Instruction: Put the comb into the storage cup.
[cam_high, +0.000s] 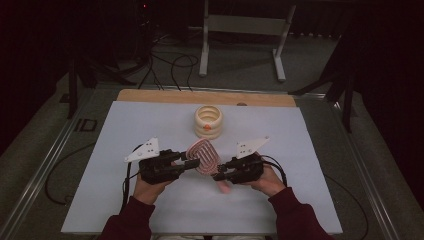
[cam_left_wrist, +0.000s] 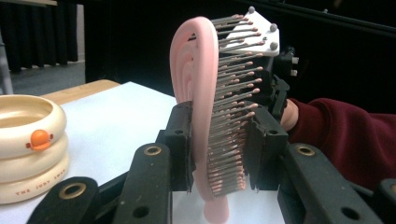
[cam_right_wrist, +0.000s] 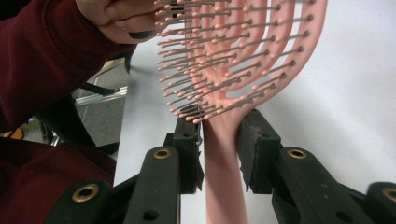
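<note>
sleeves (cam_high: 135, 220): maroon | left gripper (cam_high: 189, 162) & right gripper (cam_high: 220, 173): blk, brass screw eyes, grey tri plates, blk cables

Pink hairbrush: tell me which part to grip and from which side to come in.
Grip the pink hairbrush by its bare handle, below the head, pads on the handle's two edges, as the right hand-held gripper is placed. The handle is narrow, smooth and free of bristles. The left hand-held gripper, closed across the head, presses on springy bristles, probably a less firm hold.

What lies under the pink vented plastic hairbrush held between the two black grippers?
White table sheet lies below the pink vented plastic hairbrush. The patch directly beneath its head is covered from above.
</note>
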